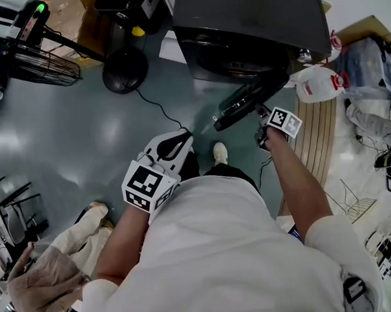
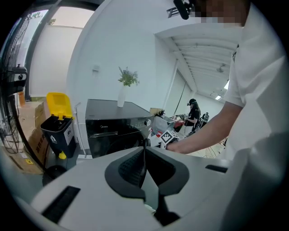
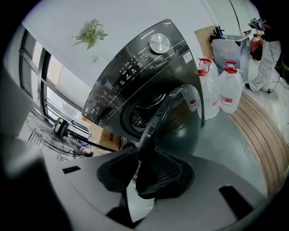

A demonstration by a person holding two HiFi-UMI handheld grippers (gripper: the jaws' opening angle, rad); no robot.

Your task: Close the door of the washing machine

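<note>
Jaws on my left gripper [image 1: 182, 138] are pressed together with nothing between them; in the left gripper view [image 2: 144, 149] the two dark pads meet in a single line. That gripper hangs over the grey floor [image 1: 84, 131], pointing towards the washing machine [image 1: 254, 20] and well apart from it.

At the far left of the head view I see a black fan [image 1: 39, 65] lying over, and the left gripper view shows a dark bin with a yellow lid [image 2: 58, 128] just left of the machine [image 2: 113, 122]. A white vase with green sprigs [image 2: 122, 94] stands upright on the machine's top.

Moving right, my white shoe [image 1: 219, 152] is on the floor below the door [image 1: 248, 99]. The door is swung out from the front of the machine, hinged on its right side, and the drum opening behind it is uncovered.

My right gripper [image 1: 263, 113] is at the door's free edge. In the right gripper view its jaws [image 3: 143, 155] stand fairly wide and are closed on the door's rim [image 3: 169, 108], which runs down between the pads. The control panel and dial of the machine [image 3: 135, 76] sit above it.

Further right, two white jugs with red caps [image 3: 219, 90] stand beside the machine, next to pale wooden boards [image 1: 321, 134] on the floor.
</note>
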